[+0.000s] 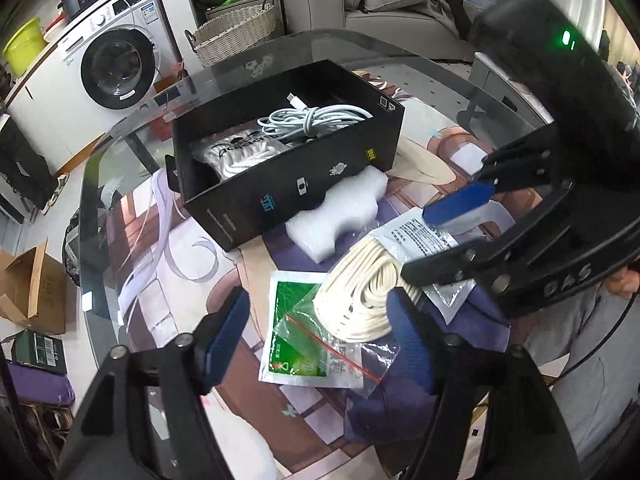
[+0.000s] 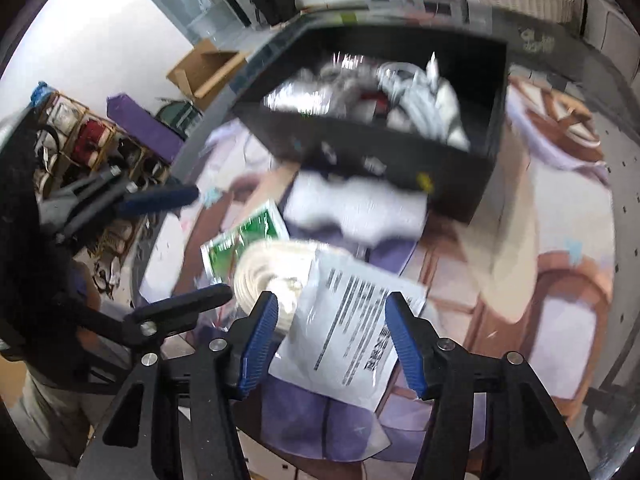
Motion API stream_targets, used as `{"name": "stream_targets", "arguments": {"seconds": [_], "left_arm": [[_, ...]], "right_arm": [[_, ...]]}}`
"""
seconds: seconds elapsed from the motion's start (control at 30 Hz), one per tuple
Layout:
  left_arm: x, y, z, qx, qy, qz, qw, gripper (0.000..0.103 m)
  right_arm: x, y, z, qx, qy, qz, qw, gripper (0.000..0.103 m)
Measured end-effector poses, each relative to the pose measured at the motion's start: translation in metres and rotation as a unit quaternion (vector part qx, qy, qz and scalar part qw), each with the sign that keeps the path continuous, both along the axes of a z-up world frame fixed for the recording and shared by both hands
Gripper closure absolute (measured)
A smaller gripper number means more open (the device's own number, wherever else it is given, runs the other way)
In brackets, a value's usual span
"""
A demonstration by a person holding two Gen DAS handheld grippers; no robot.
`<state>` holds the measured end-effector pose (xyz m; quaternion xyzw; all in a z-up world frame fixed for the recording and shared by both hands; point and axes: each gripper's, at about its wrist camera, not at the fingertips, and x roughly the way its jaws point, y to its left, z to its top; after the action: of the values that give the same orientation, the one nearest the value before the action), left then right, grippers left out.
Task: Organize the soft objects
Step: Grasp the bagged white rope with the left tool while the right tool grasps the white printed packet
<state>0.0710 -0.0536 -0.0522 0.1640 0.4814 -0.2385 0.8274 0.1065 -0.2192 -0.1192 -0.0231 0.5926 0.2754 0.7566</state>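
A black box [image 1: 280, 196] stands on the table and holds a white cable bundle [image 1: 312, 120] and a silver bag [image 1: 236, 152]; it is blurred in the right wrist view [image 2: 400, 160]. A cream cord coil in a clear bag with a printed label [image 1: 360, 292] lies in front of it, also in the right wrist view [image 2: 352, 320]. A green-and-white packet [image 1: 296, 332] and white foam [image 1: 344, 216] lie beside it. My left gripper [image 1: 320, 340] is open over the packet and coil. My right gripper [image 2: 332, 340] is open around the coil bag's label end.
The glass table [image 1: 100, 168] has a printed mat under it. A washing machine [image 1: 112, 64], a wicker basket [image 1: 236, 32] and a grey sofa [image 1: 360, 4] stand beyond. Cardboard boxes [image 1: 32, 288] lie on the floor at left.
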Motion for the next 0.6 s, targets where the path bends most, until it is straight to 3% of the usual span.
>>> {"name": "stream_targets", "arguments": {"seconds": [0.17, 0.33, 0.6], "left_arm": [[-0.001, 0.002, 0.001, -0.002, -0.002, 0.002, 1.0, 0.029], [-0.005, -0.008, 0.0, -0.006, 0.003, -0.019, 0.9998, 0.027], [-0.011, -0.055, -0.017, 0.035, 0.002, -0.078, 0.9963, 0.027]], "right_arm": [[-0.009, 0.008, -0.007, -0.051, -0.029, 0.015, 0.998, 0.044], [-0.012, -0.011, -0.014, -0.059, -0.025, 0.011, 0.998, 0.037], [-0.017, -0.048, -0.015, -0.076, -0.039, -0.006, 0.996, 0.037]]}}
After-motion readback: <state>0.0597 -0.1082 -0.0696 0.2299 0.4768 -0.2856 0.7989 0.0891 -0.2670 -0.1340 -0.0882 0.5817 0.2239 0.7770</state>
